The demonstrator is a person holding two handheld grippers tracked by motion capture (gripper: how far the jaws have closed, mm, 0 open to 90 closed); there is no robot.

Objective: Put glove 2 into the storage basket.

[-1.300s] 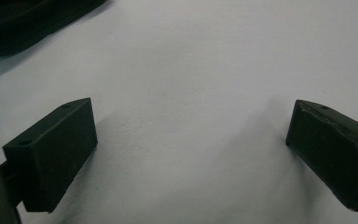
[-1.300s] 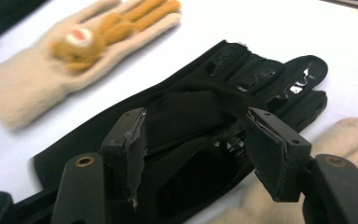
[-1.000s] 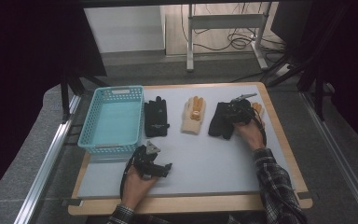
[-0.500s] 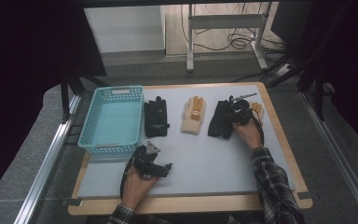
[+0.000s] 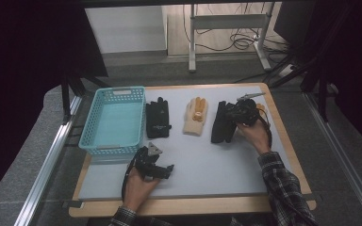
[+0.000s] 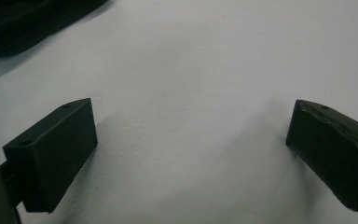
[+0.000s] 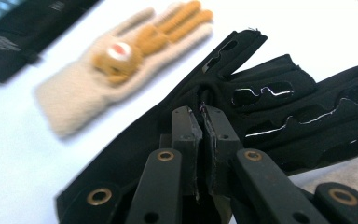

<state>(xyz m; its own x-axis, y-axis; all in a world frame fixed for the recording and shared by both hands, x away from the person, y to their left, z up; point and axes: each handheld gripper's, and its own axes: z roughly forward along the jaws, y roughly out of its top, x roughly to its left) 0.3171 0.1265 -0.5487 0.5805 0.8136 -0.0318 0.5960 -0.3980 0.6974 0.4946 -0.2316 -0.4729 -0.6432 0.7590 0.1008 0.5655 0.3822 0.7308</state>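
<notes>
A black glove (image 5: 219, 123) with thin white trim lies at the right of the white table top (image 5: 217, 165). My right gripper (image 5: 232, 116) is down on it. In the right gripper view its jaws are shut (image 7: 201, 110) and pinch a fold of this black glove (image 7: 270, 91) near the base of the fingers. My left gripper (image 5: 166, 169) rests near the front left of the table. It is open (image 6: 191, 140), with bare table between its jaws. A cream glove with orange fingers (image 5: 196, 115) lies in the middle, blurred in the right gripper view (image 7: 121, 60).
A teal basket (image 5: 92, 123) stands at the left, holding nothing I can see. A second black glove (image 5: 158, 117) lies flat beside it. Something cream (image 5: 262, 110) lies by the right hand, partly hidden. The wooden table rim (image 5: 283, 136) is close to the right forearm.
The right gripper has shifted very slightly on the black glove. The left gripper and the other gloves have stayed where they were.
</notes>
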